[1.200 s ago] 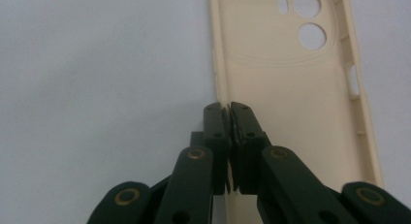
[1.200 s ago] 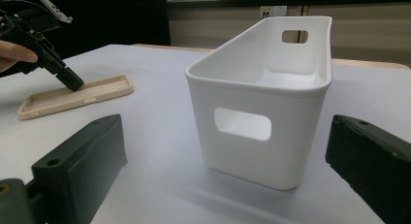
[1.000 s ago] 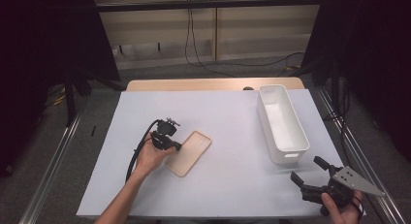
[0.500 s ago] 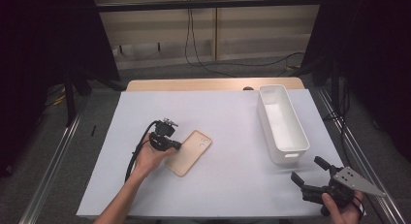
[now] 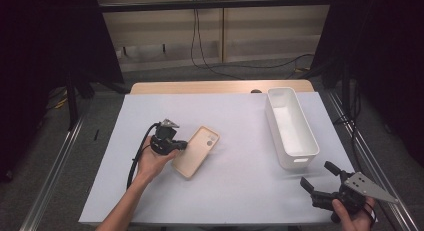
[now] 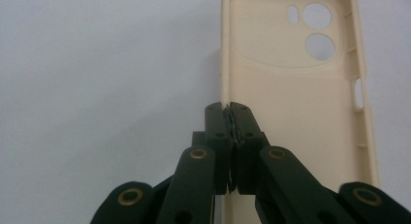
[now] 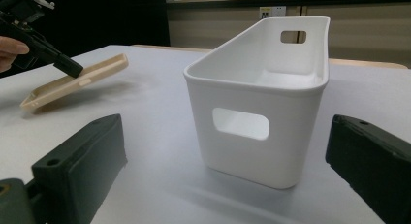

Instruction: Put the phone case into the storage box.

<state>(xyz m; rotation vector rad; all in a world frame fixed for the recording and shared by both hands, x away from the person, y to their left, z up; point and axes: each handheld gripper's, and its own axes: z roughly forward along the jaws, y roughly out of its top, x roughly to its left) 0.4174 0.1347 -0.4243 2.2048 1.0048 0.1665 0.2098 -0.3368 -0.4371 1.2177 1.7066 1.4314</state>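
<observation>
Cream phone case (image 5: 196,151), inner side up, left of the table's (image 5: 235,191) middle, far end tilted off the white surface. Pinched along its long side wall by the left gripper (image 6: 228,107), jaws clamped tight on the rim. Over at the near right corner, right gripper (image 5: 320,180) gaping wide, empty. White bin (image 5: 291,127) along the right edge, well apart from the case.
</observation>
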